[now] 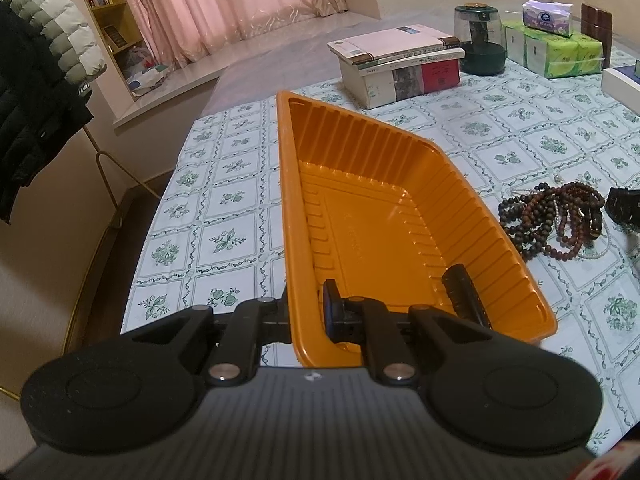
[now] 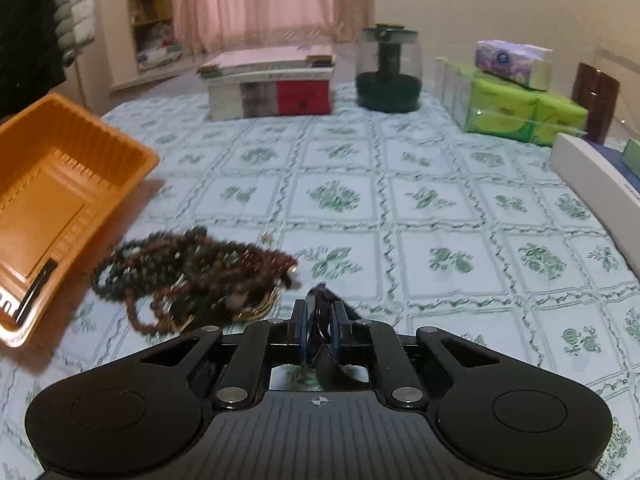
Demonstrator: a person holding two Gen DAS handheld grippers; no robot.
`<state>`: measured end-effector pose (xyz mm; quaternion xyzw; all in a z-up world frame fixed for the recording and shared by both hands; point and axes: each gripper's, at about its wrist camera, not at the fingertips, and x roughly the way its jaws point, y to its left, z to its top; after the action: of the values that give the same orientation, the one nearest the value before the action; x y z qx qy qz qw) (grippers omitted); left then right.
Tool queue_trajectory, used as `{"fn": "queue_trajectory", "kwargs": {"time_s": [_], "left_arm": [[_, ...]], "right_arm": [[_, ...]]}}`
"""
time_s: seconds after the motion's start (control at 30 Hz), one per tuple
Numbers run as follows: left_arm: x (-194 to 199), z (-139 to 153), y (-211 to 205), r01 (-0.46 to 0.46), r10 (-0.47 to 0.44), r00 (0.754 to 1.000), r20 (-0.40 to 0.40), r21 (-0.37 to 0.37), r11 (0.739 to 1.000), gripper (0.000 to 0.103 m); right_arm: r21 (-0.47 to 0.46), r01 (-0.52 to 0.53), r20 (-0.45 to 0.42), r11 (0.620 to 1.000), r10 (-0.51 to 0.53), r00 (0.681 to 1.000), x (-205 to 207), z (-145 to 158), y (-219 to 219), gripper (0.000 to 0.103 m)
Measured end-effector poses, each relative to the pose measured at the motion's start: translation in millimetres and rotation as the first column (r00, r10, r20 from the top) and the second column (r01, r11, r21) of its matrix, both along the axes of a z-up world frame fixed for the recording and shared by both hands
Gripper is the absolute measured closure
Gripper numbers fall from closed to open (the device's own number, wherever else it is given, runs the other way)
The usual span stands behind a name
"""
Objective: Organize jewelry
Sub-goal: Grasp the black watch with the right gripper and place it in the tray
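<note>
I am pinching the near rim of the orange tray (image 1: pixel 400 216) in my left gripper (image 1: pixel 308 316) jaws. My right gripper (image 2: pixel 320 320) jaws are pressing together on a dark strap (image 2: pixel 324 344). Just right of the tray, the bead jewelry pile (image 2: pixel 188 276) is lying on the bench (image 2: pixel 440 200); beyond, stacked books (image 2: pixel 272 84) are sitting.

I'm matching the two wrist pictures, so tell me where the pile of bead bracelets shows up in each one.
Left wrist view: the bead bracelets lie at the right, beside the orange tray.
Right wrist view: bead bracelets lower left, right of the tray.
Shared landmark: the stack of books behind.
</note>
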<state>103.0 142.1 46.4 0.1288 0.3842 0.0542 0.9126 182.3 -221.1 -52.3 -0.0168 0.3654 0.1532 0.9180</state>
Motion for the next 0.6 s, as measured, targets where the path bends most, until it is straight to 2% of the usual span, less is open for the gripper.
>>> {"fn": "queue_trajectory", "kwargs": {"time_s": [0.23,0.4,0.6], "left_arm": [[0,0,0,-0.003,0.003,1.0,-0.003,-0.002,1.0,0.092],[0,-1,0,-0.002,0.002,1.0,-0.003,-0.003,1.0,0.092],[0,-1,0,-0.001,0.001,1.0,-0.002,-0.004,1.0,0.092]], "right_arm": [[-0.044,-0.039,-0.018,0.998,0.038,0.999,3,-4,9,0.092],[0.0,-0.005,-0.003,1.0,0.005,1.0,-2,0,5,0.094],[0.083,-0.011,0.058,0.997,0.006,0.998,-11,32,10,0.094]]}}
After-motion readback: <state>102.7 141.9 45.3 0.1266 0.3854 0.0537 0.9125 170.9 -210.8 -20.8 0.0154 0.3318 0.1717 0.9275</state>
